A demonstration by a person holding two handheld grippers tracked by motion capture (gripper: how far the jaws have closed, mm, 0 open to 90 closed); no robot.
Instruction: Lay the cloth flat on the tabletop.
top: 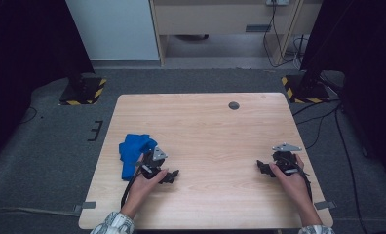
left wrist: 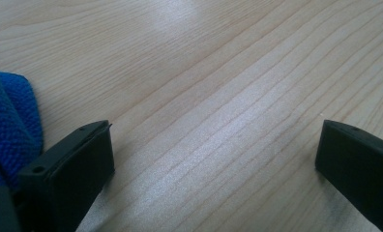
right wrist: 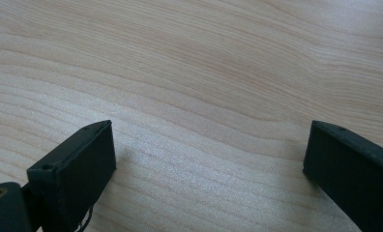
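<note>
Blue cloth (top: 134, 154) bunched near the desk's (top: 205, 126) left edge, both hand-held grippers empty.

The cloth lies crumpled toward the front-left part of the desk, close to its left edge and touching the left hand-held gripper (top: 169, 176), whose jaws stand wide apart over bare wood. The right hand-held gripper (top: 264, 168), jaws also apart, rests near the right edge, well apart from the cloth. A careless nudge could push the cloth off the left edge; the middle and far side offer open room.
</note>
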